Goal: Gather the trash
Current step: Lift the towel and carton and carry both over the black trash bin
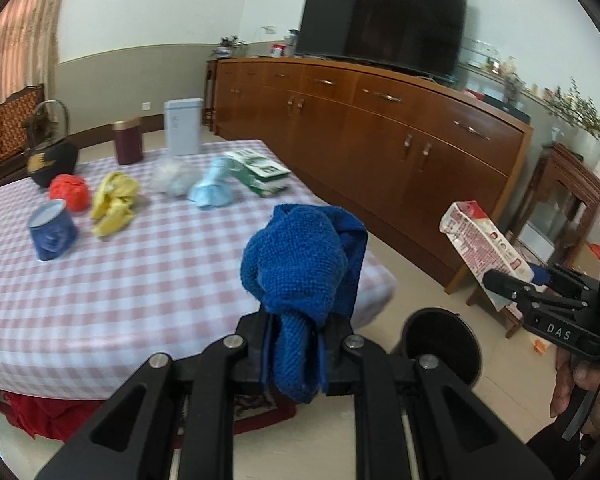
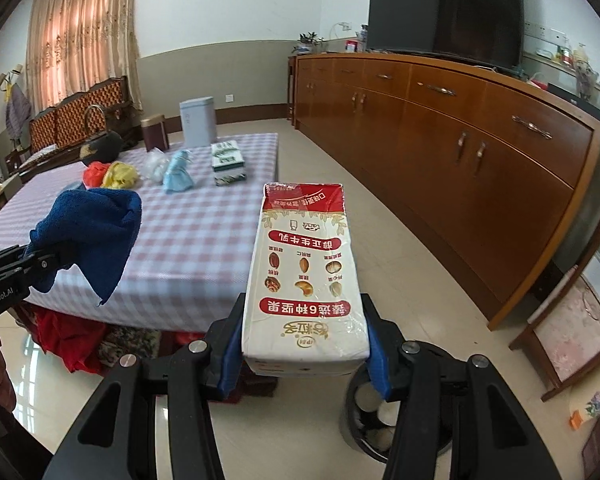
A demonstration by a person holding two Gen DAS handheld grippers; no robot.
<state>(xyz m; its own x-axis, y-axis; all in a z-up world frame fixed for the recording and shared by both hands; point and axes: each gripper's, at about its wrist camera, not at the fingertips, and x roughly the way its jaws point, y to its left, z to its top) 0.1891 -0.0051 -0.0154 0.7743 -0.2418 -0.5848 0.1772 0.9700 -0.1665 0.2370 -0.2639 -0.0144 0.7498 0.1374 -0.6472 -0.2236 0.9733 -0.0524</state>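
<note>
My left gripper (image 1: 296, 344) is shut on a bunched blue cloth (image 1: 304, 260), held off the table's near corner; the same cloth (image 2: 96, 232) shows at the left of the right wrist view. My right gripper (image 2: 304, 344) is shut on a white and red milk carton (image 2: 306, 264), its blue pads pressing both sides; the carton (image 1: 480, 248) appears at the right of the left wrist view. A round black bin (image 1: 440, 344) stands on the floor below; it (image 2: 374, 424) holds white crumpled pieces. On the checked table (image 1: 140, 280) lie red (image 1: 70, 192), yellow (image 1: 114, 204), white (image 1: 172, 178) and light blue (image 1: 212, 190) crumpled pieces.
Also on the table: a blue cup (image 1: 52, 232), a black kettle (image 1: 50, 156), a maroon tin (image 1: 128, 140), a pale box (image 1: 183, 126) and a green-white box (image 1: 260, 172). A long wooden cabinet (image 1: 380, 136) with a TV (image 1: 384, 20) lines the right side. Tiled floor lies between.
</note>
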